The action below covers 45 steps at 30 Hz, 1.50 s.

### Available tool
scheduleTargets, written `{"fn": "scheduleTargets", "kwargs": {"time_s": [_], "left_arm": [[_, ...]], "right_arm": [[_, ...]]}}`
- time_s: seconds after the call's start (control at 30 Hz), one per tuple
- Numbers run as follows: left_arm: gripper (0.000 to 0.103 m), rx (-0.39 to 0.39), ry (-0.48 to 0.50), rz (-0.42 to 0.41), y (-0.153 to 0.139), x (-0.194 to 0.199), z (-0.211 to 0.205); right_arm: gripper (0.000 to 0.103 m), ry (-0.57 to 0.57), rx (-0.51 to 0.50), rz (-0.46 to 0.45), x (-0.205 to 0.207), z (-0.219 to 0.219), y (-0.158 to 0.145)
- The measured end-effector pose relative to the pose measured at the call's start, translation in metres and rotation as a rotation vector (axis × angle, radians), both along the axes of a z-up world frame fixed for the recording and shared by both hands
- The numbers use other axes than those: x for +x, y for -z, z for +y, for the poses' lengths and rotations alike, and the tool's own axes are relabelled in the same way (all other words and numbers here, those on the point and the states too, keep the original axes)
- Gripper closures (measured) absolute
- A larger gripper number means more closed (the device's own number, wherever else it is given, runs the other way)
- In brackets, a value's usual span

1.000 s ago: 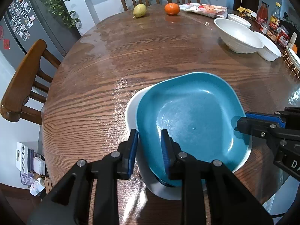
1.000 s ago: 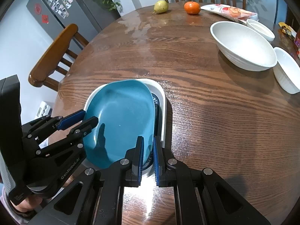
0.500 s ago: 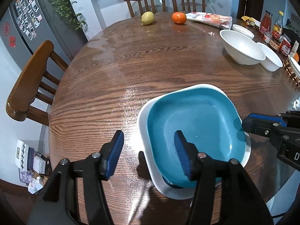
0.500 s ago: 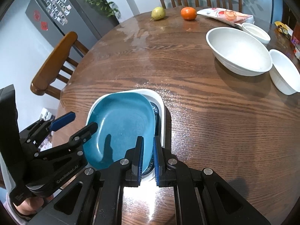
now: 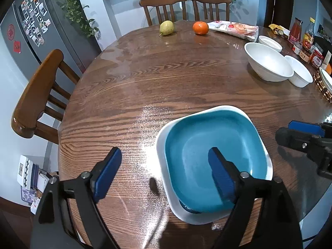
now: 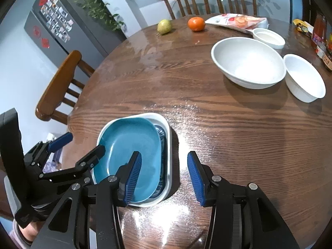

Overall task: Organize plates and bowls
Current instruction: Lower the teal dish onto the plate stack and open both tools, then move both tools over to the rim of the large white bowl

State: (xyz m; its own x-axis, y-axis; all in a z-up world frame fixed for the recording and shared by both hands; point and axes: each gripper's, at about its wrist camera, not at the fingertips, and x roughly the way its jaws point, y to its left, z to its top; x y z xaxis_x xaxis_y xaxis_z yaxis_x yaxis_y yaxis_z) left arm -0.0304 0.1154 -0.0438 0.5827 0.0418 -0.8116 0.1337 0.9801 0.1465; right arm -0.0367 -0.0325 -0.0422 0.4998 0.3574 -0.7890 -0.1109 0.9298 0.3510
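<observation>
The left hand-held gripper [image 5: 164, 171] has just been opening and stands spread wide, released; its left finger hangs over bare wood, its right finger over the near left part of the teal plate [image 5: 209, 155], and neither pad presses on the rim. The right hand-held gripper [image 6: 165, 177] has also just been opening and stands about half spread, released; the right edge of the white dish [image 6: 168, 145] lies between its fingers, left pad over the teal plate, right pad over the wood, with nothing gripped. Both tools tilt steeply down toward the near edge of the round wooden surface [image 5: 186, 78]. In the right wrist view a hand [image 6: 29, 230] shows at the lower left under the left tool's body.

The teal plate sits nested in the white dish, with a dark blue patterned piece showing beneath it along the right and near side. On the far right stand a large white bowl [image 6: 248, 62], a smaller white bowl [image 6: 304, 77] just beside it on the right, and a shallow white bowl [image 6: 268, 37] behind; all look empty. At the far side lie a pear [image 5: 166, 27], an orange [image 5: 200, 27] and a plastic food packet [image 5: 234, 29]
</observation>
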Motion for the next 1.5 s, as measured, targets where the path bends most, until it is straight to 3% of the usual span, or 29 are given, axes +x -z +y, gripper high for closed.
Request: {"fn": "scheduleTargets", "kwargs": {"time_s": [0.27, 0.97, 1.27, 1.5], "left_arm": [[0.008, -0.002, -0.001, -0.009, -0.005, 0.004, -0.003], [0.008, -0.091, 0.008, -0.001, -0.023, 0.038, -0.027], [0.008, -0.201, 0.041, 0.026, -0.034, 0.078, -0.073], [0.008, -0.276, 0.059, 0.093, -0.023, 0.132, -0.125]], "right_arm": [[0.051, 0.045, 0.017, -0.005, 0.000, -0.015, -0.003], [0.050, 0.179, 0.056, -0.004, 0.002, -0.080, -0.006], [0.050, 0.243, 0.084, 0.006, 0.023, -0.122, -0.003], [0.050, 0.298, 0.137, 0.021, 0.050, -0.155, 0.005]]}}
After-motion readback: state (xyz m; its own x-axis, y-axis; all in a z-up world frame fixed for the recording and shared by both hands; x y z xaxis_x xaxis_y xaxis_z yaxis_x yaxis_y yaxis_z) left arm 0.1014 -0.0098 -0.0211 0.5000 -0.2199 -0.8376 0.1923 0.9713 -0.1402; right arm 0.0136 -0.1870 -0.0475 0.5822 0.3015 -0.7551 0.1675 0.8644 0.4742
